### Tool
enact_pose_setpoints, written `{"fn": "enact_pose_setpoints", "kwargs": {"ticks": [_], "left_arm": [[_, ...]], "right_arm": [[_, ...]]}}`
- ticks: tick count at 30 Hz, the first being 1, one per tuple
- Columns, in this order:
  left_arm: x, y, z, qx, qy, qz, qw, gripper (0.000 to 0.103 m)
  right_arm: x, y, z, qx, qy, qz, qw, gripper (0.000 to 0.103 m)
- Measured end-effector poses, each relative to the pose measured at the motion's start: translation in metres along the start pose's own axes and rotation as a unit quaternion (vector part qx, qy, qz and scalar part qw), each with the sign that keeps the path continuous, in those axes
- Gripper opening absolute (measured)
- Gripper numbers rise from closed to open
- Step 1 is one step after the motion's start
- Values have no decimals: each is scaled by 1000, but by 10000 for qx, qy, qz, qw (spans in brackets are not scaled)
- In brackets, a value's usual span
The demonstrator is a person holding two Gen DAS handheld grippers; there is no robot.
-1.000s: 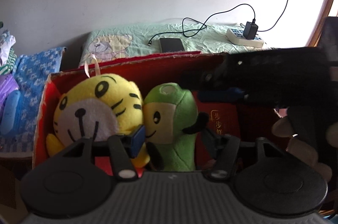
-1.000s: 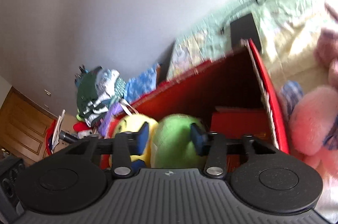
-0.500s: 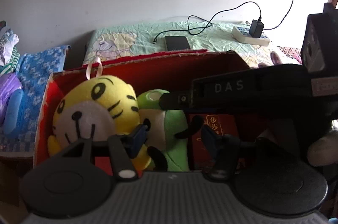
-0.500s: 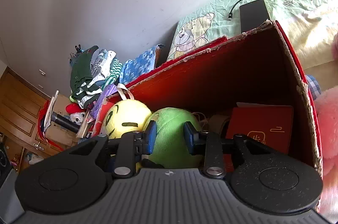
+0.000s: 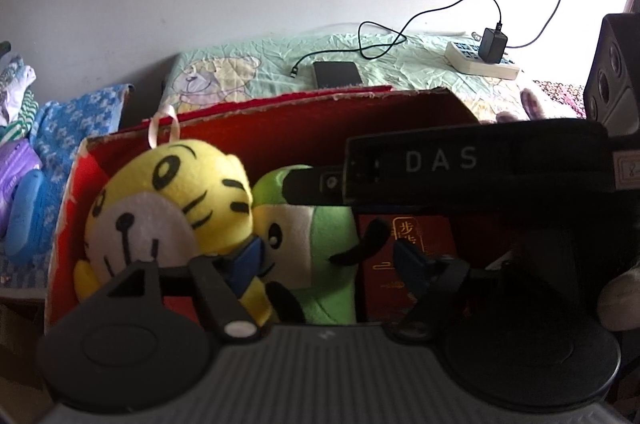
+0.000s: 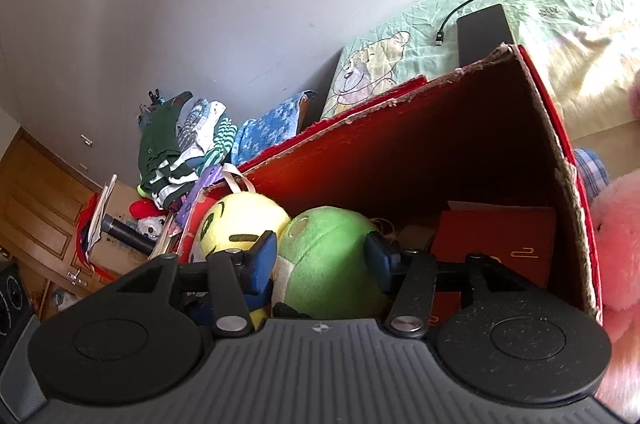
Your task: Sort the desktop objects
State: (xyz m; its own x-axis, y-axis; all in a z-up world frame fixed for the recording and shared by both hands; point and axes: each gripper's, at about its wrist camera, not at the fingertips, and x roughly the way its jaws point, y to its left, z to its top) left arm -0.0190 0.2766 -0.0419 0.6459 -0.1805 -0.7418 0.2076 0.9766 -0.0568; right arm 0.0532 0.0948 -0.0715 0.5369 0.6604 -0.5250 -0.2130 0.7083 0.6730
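A red cardboard box holds a yellow tiger plush, a green plush and a red booklet. My left gripper is open at the box's near edge, its fingers astride the green plush without gripping it. My right gripper, black and marked DAS, reaches in from the right just above the green plush's head. In the right wrist view the right gripper is open, with the green plush below and between its blue pads. The tiger, booklet and box wall show there too.
Behind the box, a green sheet carries a phone, a cable and a power strip. A black speaker stands at the right. A pink plush lies right of the box, with piled clothes and a blue cloth to its left.
The right gripper swung in over the box above the green plush, and its fingers have spread wider than half a second ago. The left gripper has hardly moved.
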Motion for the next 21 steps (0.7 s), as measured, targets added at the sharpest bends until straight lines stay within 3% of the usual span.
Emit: {"fn": "enact_pose_setpoints", "kwargs": {"ticks": [21], "left_arm": [[-4, 0, -3, -137, -39, -78, 9999, 82]], "right_arm": [[1, 2, -1, -46, -3, -82, 10000, 58]]}}
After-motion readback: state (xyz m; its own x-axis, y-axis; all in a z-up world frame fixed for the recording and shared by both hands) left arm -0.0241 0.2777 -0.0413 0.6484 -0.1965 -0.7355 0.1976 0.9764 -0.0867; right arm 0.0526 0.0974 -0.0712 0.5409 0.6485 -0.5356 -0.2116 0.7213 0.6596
